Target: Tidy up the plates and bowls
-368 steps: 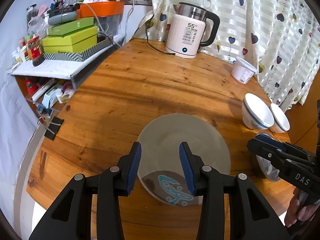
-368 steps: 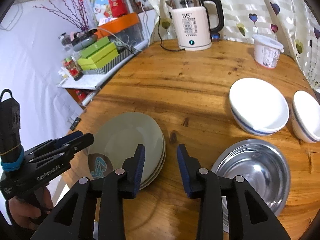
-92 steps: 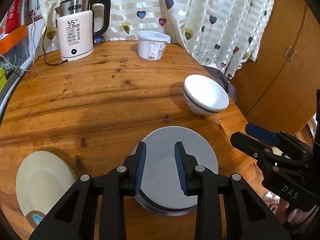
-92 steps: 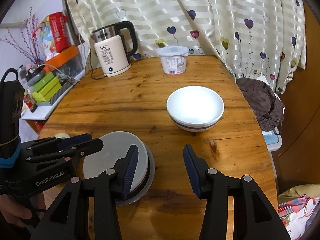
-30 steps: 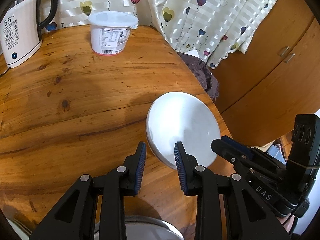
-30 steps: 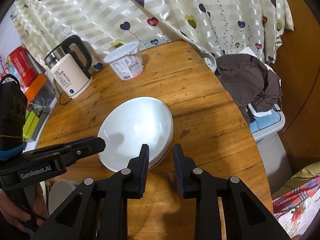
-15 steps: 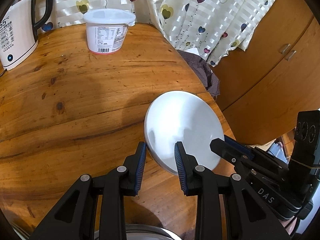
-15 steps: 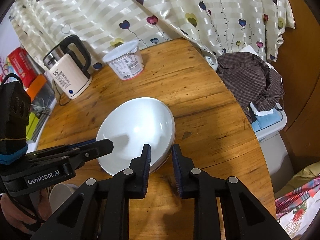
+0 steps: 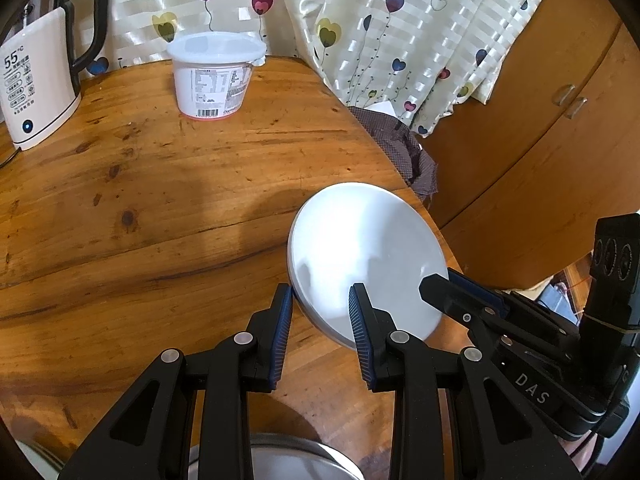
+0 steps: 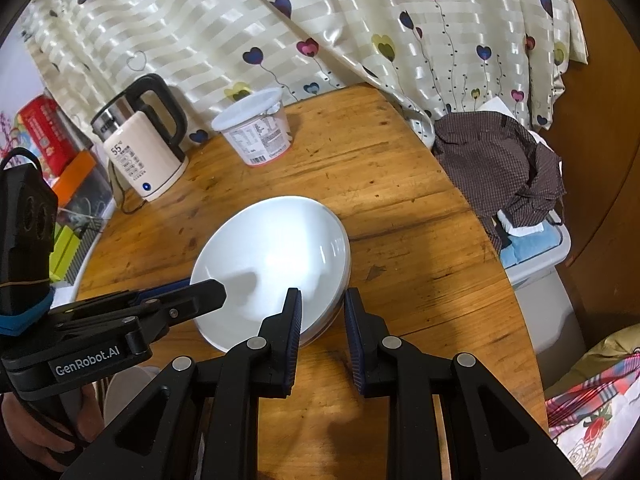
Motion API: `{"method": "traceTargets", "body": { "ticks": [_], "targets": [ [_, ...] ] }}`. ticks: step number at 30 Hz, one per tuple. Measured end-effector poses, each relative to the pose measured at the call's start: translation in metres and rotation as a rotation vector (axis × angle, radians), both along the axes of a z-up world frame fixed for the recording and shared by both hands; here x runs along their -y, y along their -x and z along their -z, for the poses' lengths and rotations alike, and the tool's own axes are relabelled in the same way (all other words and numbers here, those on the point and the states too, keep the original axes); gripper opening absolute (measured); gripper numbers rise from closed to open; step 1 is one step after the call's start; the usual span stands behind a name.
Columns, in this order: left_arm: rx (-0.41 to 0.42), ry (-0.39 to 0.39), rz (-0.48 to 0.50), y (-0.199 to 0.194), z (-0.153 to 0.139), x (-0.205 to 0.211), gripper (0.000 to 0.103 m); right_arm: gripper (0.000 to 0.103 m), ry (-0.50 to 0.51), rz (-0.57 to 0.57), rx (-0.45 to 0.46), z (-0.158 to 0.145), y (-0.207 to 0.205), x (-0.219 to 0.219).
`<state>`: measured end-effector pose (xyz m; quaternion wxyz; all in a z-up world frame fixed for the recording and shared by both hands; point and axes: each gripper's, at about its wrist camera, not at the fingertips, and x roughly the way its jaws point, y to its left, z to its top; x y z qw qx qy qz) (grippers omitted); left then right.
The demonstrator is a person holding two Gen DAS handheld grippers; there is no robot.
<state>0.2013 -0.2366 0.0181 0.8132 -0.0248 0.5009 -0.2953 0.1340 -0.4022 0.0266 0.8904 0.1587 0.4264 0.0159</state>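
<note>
Stack of white bowls (image 10: 276,256): stands near the right-hand edge of the round wooden desk (image 9: 152,200), tilted, its rim raised on the side nearer the curtain. At least two bowls are nested, the lower rims showing at the right side.

Left hand-held gripper (image 9: 320,312): reaches in from the stack's left side. Its blue-padded fingers straddle the rim, one finger inside the top bowl and one outside. Whether the pads press on the rim cannot be told.

Right hand-held gripper (image 10: 322,312): sits at the near right part of the stack with the rim between its fingers. Jaws are narrow, inner finger over the top bowl's white interior, outer finger against the outer wall; it appears clamped on the rim.

Steel bowl (image 9: 280,460): only its rim shows, at the near edge of the desk, below the left hand-held gripper.

Other items on the desk: a white plastic tub (image 9: 214,76) with a lid and a barcode label, and a cream electric kettle (image 10: 144,152) with a black handle, both at the far side by the heart-patterned curtain (image 10: 320,32).

Off the desk: a dark checked cloth (image 10: 500,160) lies over a pale bin to the right.
</note>
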Motion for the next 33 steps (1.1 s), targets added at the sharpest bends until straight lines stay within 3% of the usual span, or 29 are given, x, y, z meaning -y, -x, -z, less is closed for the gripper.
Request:
{"method": "traceTargets", "body": {
  "ticks": [33],
  "targets": [
    [0.095, 0.017, -0.058, 0.050, -0.047, -0.045, 0.031, 0.021, 0.041, -0.067, 0.081, -0.052, 0.040, -0.045]
  ]
}}
